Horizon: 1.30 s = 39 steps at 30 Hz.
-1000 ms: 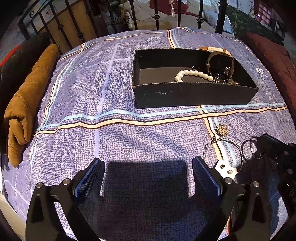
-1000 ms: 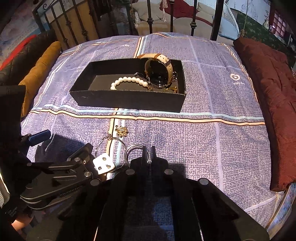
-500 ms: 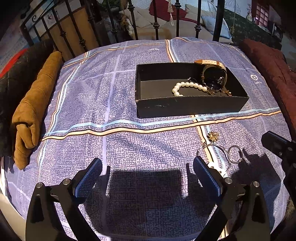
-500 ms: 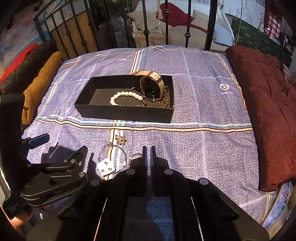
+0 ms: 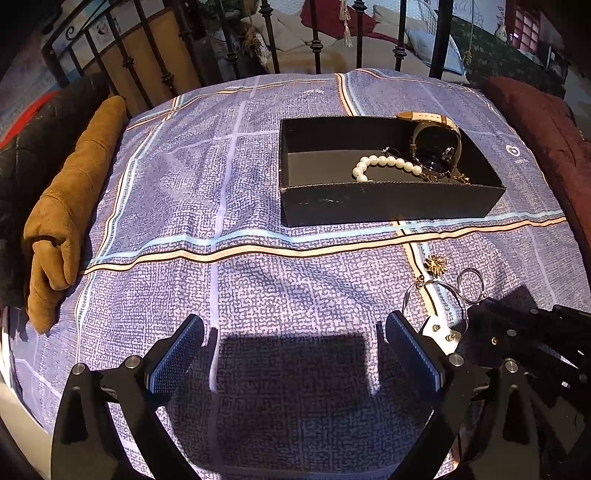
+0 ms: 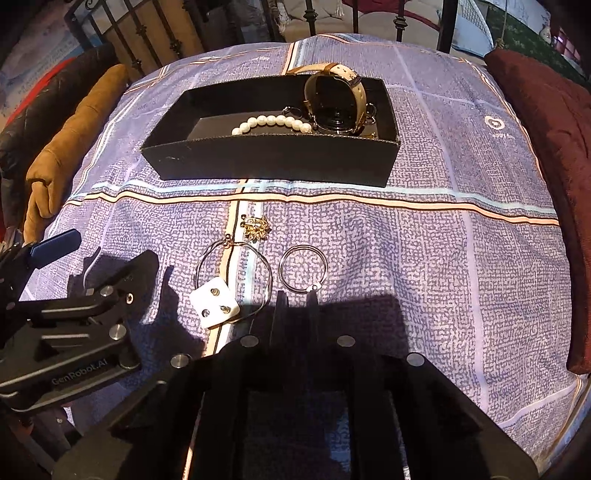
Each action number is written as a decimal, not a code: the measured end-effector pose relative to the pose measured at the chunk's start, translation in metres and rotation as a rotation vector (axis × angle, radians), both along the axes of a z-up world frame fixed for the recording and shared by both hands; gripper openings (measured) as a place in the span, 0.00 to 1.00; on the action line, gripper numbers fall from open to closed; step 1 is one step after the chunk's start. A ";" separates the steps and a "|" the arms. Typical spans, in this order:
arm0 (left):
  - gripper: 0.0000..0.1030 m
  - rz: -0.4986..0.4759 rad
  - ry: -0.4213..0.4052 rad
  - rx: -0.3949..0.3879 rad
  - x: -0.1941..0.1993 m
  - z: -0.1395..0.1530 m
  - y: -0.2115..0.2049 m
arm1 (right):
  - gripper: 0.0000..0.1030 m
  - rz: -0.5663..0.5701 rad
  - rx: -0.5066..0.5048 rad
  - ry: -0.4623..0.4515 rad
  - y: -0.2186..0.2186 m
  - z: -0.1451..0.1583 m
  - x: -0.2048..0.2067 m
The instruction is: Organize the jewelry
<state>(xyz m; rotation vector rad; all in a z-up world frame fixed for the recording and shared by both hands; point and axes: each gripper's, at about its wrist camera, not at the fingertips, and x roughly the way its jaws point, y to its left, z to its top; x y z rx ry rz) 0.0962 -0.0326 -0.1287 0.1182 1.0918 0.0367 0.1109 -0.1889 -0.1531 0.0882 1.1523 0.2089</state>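
Now our right tongs (image 6: 297, 297) have just been opening to a narrow slit, tips at the near edge of the silver ring (image 6: 303, 268), nothing pinched. Our left tongs (image 5: 295, 352) stand spread wide over bare bedspread (image 5: 221, 184). Beyond both, the black box (image 6: 273, 158) holds pearls (image 6: 271, 122) and a watch (image 6: 338, 99).

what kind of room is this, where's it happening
Most likely a bedroom: the jewelry lies on a patterned bedspread, a black iron bed rail runs along its far edge, and pillows lie beyond the rail.
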 end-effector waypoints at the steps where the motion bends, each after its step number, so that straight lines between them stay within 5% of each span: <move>1: 0.94 -0.001 0.001 0.000 0.000 -0.001 0.000 | 0.18 0.001 0.004 -0.001 0.001 0.000 0.002; 5: 0.94 0.011 0.001 -0.001 0.002 -0.001 0.004 | 0.28 -0.015 0.042 -0.006 -0.002 0.004 0.004; 9: 0.94 0.026 0.001 -0.004 0.004 -0.001 0.010 | 0.58 -0.068 0.044 -0.059 -0.012 0.014 0.002; 11: 0.94 0.026 0.004 0.001 0.005 -0.002 0.009 | 0.58 -0.067 0.046 -0.036 -0.014 0.010 0.008; 15: 0.94 0.013 0.003 0.004 0.004 -0.003 0.006 | 0.42 -0.037 -0.033 -0.025 -0.008 0.003 0.013; 19: 0.94 0.012 0.008 0.004 0.005 -0.004 0.004 | 0.15 -0.032 -0.045 -0.031 -0.009 0.004 0.015; 22: 0.94 0.011 0.008 0.007 0.005 -0.003 0.004 | 0.04 -0.035 -0.032 -0.036 -0.013 0.006 0.016; 39: 0.94 0.019 0.007 0.005 0.005 -0.003 0.007 | 0.04 -0.038 -0.025 -0.022 -0.004 0.000 0.034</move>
